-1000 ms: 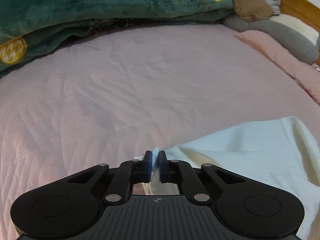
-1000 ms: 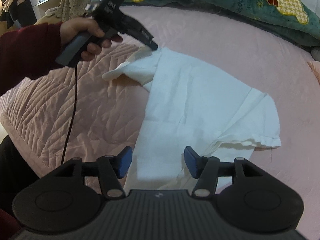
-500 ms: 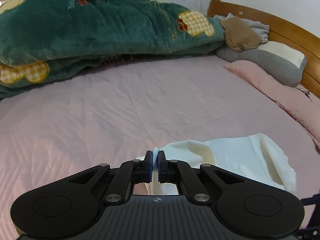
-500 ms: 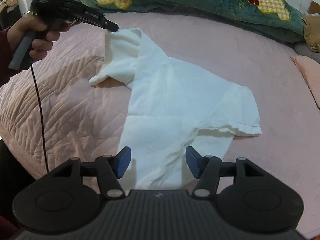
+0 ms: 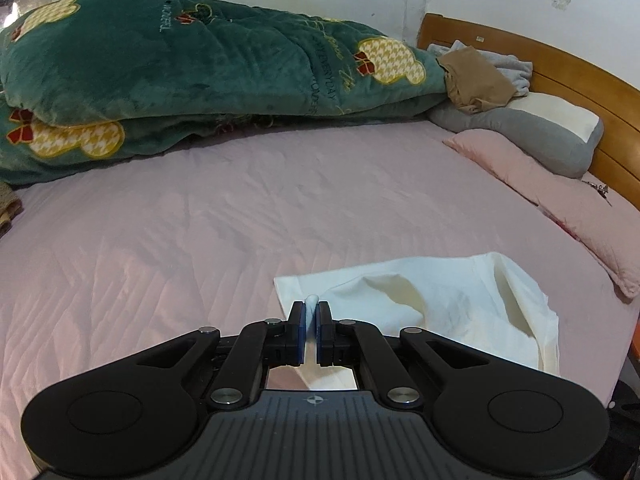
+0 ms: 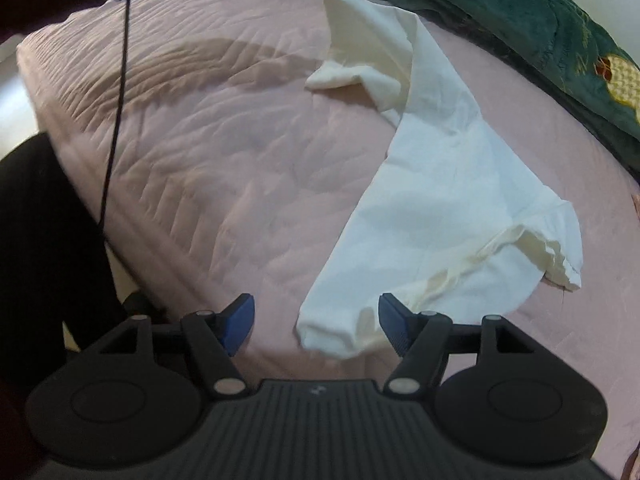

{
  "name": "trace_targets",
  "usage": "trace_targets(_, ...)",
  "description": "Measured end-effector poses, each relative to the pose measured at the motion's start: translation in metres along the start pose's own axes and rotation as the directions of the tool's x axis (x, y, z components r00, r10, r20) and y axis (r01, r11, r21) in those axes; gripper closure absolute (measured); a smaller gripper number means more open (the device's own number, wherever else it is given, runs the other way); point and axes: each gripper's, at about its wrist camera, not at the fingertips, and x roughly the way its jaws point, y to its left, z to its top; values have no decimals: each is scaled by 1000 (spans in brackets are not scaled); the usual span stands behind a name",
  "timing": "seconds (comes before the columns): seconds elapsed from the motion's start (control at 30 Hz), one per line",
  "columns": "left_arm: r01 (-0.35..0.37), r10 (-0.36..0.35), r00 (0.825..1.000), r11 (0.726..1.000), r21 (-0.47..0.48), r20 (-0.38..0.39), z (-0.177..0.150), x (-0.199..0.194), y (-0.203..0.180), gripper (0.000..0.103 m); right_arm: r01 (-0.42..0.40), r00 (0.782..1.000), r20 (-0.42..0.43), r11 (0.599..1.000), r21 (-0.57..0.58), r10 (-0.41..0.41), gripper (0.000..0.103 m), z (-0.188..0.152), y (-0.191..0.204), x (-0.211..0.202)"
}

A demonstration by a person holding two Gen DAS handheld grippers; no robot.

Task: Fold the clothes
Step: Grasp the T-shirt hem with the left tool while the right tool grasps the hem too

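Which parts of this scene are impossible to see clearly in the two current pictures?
- Left wrist view: the near part of the white shirt is hidden behind the left gripper, whose fingers are shut on a fold.
- Right wrist view: the shirt's near hem goes under the open right gripper.
- Right wrist view: the person's hand on the other tool is cut off by the top edge.
- Left wrist view: the blanket lettering is too small to read fully.

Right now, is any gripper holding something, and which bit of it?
The left gripper pinches the white T-shirt by a fold at its edge. The right gripper is open, holding nothing.
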Motion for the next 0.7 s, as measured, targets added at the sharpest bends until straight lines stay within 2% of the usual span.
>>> trace_targets(0.1,-3,3,1000,1000,-4,3,-3,-5,-2,98,-5,1000,-15,999,-40,4,41,-7,1,2)
trace_targets(0.23,-8,8,1000,1000,2,7,-3,-11,-6,98,-2,1000,-28,997,-72,0,65,-11,-2,6)
trace_targets(0.3,-11,11,1000,1000,7,6,-2,-12,-7,98,-12,1000,-25,997,-72,11,66,-11,-7,6)
trace_targets(0.47,-13,13,1000,1000,10,-1,-1,-12,-9,98,-10,999,-44,982,-188,1,66,-10,-2,10)
trace_targets(0.5,-13,13,1000,1000,11,-2,0,-12,-10,98,-32,999,-49,981,-193,23,73,-8,-4,10)
trace_targets(0.53,-13,13,1000,1000,12,-2,0,-12,-11,98,-58,998,-50,980,-191,49,92,-7,-7,11)
trace_targets(0.57,-13,13,1000,1000,12,-3,0,-12,-11,98,-66,997,-50,979,-192,58,97,-8,-9,10)
trace_targets(0.7,-15,15,1000,1000,8,2,1,-17,-11,98,-85,996,-34,983,-161,80,98,-9,-18,1)
